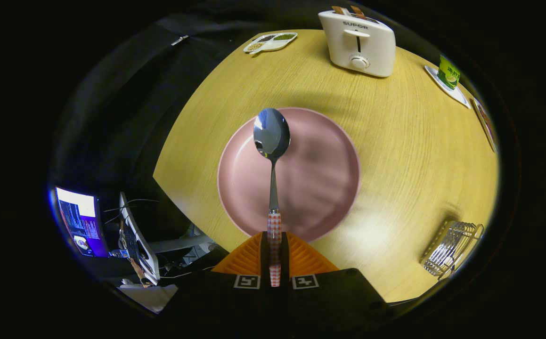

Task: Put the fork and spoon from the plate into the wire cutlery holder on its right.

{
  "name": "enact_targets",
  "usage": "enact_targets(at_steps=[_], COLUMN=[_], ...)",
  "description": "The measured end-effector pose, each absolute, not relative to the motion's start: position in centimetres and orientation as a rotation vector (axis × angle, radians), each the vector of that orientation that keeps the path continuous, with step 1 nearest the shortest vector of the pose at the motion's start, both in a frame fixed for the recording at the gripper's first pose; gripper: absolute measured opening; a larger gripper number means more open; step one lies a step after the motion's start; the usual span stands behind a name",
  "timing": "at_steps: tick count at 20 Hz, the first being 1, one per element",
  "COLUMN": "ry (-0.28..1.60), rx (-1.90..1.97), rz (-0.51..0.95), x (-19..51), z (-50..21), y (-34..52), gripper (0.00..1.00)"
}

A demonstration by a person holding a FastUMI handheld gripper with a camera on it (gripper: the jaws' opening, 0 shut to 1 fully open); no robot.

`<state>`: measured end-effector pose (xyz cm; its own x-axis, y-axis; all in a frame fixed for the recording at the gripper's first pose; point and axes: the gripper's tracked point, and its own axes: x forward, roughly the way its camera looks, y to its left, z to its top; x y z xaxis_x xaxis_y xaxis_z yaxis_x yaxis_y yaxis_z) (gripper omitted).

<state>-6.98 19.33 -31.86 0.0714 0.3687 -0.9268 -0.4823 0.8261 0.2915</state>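
The gripper (275,256) has its orange ribbed jaws pinching the red-and-white checked handle of the steel spoon (272,141), whose shiny bowl points straight ahead, raised above the round pink plate (320,188). No fork lies on the plate's visible part. The wire cutlery holder (452,247) stands on the pale wooden surface (395,141), well off to the right of the jaws and plate; whether it holds anything I cannot tell. A white toaster (357,44) sits beyond the plate.

The step in hand looks like carrying the spoon across. To do it well, keep the pinch firm so the handle does not swivel, swing right, tip the spoon upright over the holder's opening, then lower it before spreading the jaws.
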Motion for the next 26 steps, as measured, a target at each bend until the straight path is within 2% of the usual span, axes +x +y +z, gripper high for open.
enact_targets(at_steps=[4,8,15,20,26], ry=[1.314,1.359,1.545,1.774,1.973], rx=[-0.123,-0.195,-0.249,-0.299,-0.346], rz=[0.629,0.595,0.52,0.523,0.503], x=[-7.6,-9.7,-11.0,-11.9,-9.8], z=[-27.2,-23.2,-18.9,-18.1,-18.0], y=[13.8,6.0,-4.3,-8.7,-11.5], gripper=[0.1,0.1,0.1,0.1,0.1])
